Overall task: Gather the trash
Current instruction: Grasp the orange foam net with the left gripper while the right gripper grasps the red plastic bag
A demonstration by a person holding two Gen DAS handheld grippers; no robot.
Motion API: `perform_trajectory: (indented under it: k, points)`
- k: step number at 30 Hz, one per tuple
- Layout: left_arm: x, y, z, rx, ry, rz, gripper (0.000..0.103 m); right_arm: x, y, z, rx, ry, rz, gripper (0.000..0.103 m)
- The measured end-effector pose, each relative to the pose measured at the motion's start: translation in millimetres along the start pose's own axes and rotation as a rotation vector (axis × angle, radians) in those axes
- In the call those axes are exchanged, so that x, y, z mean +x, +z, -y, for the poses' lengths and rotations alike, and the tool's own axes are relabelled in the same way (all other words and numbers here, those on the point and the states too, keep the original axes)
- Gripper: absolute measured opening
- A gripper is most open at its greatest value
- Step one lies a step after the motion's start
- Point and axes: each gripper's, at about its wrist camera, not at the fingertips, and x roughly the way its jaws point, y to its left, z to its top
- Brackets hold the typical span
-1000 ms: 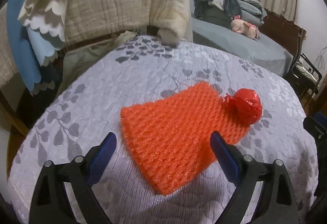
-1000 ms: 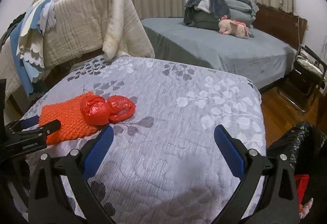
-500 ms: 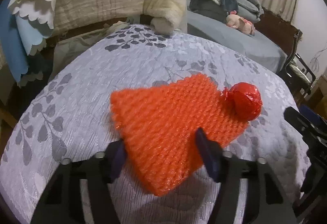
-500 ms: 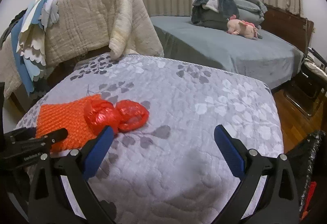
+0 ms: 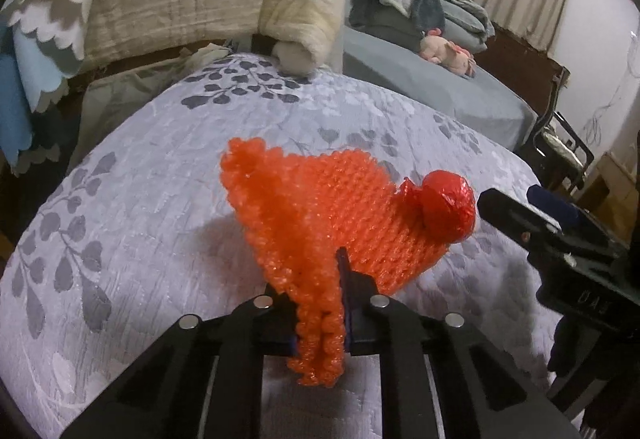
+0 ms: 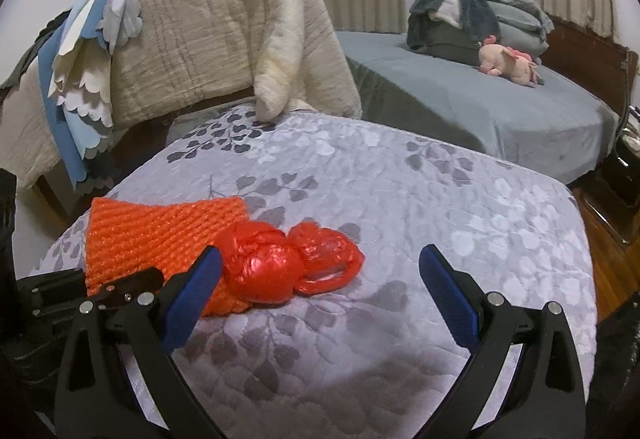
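Two grippers: your left gripper [image 5: 320, 303] pinches the orange foam net [image 5: 320, 211], your right gripper [image 6: 320, 279] gapes wide, red bag [image 6: 280, 263] at ten o'clock.

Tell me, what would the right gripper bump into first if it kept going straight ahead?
Probably the red plastic bag, which lies just ahead of the open right gripper, left of centre between its jaws. Depth is hard to judge, so it might slide past onto the bedspread.
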Motion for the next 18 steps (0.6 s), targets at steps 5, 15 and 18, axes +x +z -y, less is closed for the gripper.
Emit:
perform_trajectory:
  k: [5,15,18]
  points:
    - [1.5,-0.8,-2.7,-0.015,-0.013,-0.003,0.015,16.6,1.1,-7.5,-0.019,0.020,-0.038,0.094]
    - [2.0,-0.8,-2.9,-0.016,-0.013,-0.003,0.015,23.0,-1.7,-15.3,-0.050,0.097,-0.096,0.039]
    - [0.0,-0.4,-0.9,-0.009,-0.003,0.006,0.015,17.3,-1.2,-13.7,-0.049,0.100,-0.087,0.038]
